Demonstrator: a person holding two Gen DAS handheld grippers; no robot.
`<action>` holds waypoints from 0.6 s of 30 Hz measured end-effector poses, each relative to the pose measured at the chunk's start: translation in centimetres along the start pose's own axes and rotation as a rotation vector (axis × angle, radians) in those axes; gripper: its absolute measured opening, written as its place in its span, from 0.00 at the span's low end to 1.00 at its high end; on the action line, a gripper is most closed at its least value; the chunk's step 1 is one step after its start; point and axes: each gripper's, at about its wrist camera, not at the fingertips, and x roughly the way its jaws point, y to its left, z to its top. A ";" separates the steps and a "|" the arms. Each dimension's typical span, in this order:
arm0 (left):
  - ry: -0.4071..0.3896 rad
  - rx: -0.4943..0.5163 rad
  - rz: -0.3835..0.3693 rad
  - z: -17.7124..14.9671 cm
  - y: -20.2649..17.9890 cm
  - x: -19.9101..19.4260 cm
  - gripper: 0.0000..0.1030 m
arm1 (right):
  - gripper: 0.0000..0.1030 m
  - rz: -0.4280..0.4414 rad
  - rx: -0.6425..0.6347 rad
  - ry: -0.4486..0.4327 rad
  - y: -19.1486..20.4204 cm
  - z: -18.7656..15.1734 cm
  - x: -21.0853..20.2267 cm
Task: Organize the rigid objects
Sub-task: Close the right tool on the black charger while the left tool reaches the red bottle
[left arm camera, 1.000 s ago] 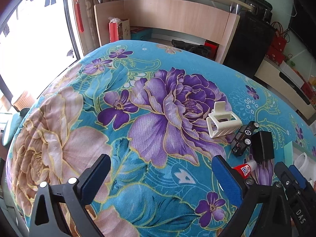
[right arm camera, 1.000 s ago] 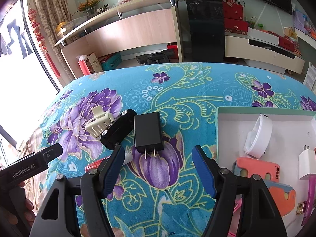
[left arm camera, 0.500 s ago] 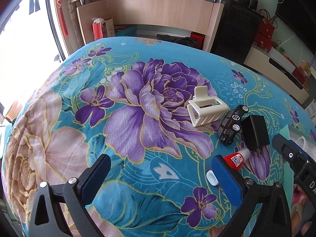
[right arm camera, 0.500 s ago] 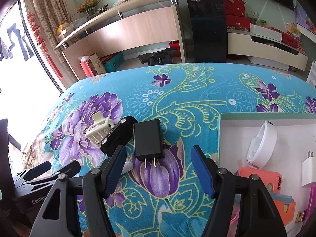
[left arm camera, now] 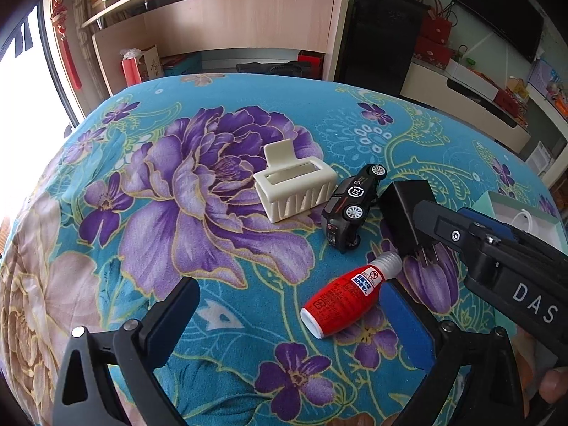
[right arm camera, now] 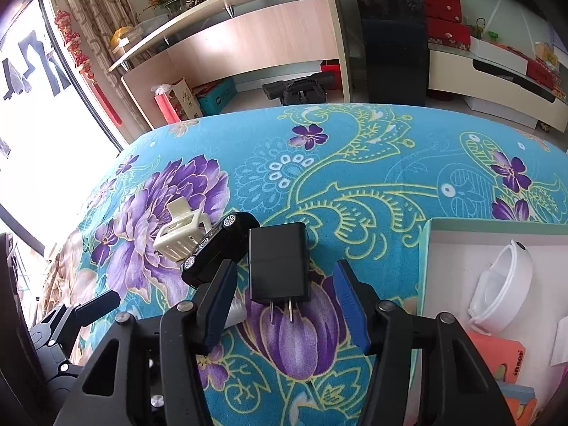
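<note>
left wrist: low, close over floral tabletop (left arm camera: 220, 113), facing shelf | right wrist: likewise, seemingly farther right | shared: black charger (right arm camera: 277, 261), toy car (left arm camera: 349, 209)

We see a soft, matt, fuzzy floral cloth (left arm camera: 220, 234) over the table, a cream matt plastic clip (left arm camera: 294, 188), a glossy black plastic toy car (left arm camera: 349, 209), a matt black charger (right arm camera: 278, 261) with bright metal prongs, and a glossy red bottle (left arm camera: 342, 300).
</note>
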 end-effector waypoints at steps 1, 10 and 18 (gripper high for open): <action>0.002 0.009 -0.002 0.0 -0.2 0.1 0.99 | 0.55 0.004 -0.001 0.004 0.0 0.1 0.1; 0.028 0.055 0.006 0.0 -1.4 1.5 0.92 | 0.50 0.005 -0.028 0.036 0.5 0.3 1.4; 0.007 0.067 0.000 0.2 -1.6 1.4 0.78 | 0.46 -0.014 -0.045 0.058 0.9 0.1 2.6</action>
